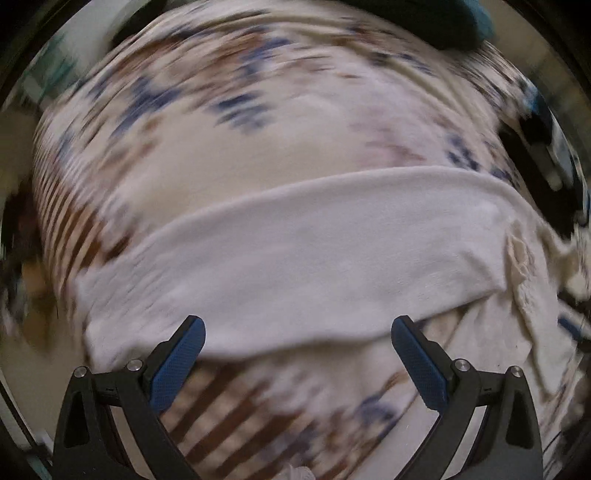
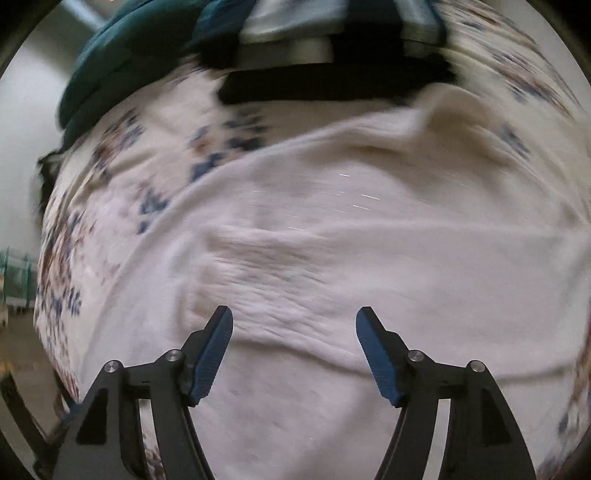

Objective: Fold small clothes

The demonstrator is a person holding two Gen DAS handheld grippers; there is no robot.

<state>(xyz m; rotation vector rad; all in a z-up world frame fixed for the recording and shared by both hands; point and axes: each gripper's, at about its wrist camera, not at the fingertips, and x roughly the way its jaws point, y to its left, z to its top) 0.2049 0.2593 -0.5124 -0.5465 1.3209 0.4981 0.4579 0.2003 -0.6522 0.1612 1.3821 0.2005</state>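
A small white garment (image 1: 314, 254) lies folded into a wide band on a patterned cloth (image 1: 207, 122) with blue and brown marks. My left gripper (image 1: 297, 323) is open just above the garment's near edge, holding nothing. In the right wrist view the same white garment (image 2: 332, 240) spreads wide and wrinkled under my right gripper (image 2: 294, 314), which is open and empty close above it. Both views are blurred by motion.
A stack of folded clothes, black (image 2: 332, 85) and pale blue (image 2: 299, 18), lies at the far edge of the patterned cloth (image 2: 122, 184). A teal cushion (image 2: 125, 62) sits at the far left. Dark items (image 1: 543, 144) lie at the right in the left wrist view.
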